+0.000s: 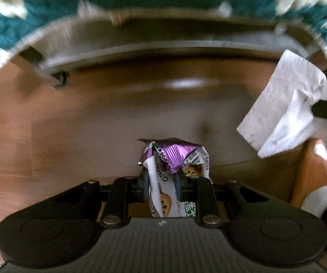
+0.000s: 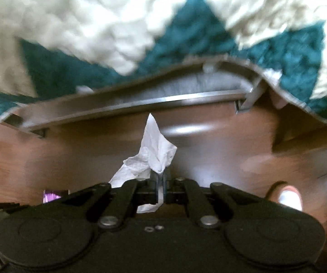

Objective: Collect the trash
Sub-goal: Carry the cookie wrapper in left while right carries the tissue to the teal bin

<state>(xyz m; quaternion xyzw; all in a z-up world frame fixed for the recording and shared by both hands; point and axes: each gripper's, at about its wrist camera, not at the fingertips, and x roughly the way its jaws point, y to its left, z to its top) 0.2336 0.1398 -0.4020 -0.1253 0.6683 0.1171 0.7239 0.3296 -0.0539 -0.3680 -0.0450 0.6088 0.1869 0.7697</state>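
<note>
Trash fills both hands: the left hand-held gripper (image 1: 161, 177) is pinched on a purple snack wrapper (image 1: 174, 157) and the right hand-held gripper (image 2: 160, 182) on a white tissue (image 2: 152, 152), each carried clear above the brown tabletop (image 1: 84, 118), presumably bound for a bin

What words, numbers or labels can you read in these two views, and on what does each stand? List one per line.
Snack wrapper in the left gripper: dark print, a small digit code and green characters, all too small, crumpled or blurred to quote.
White tissue in the right gripper: no text.
Wooden table: no text.
</note>
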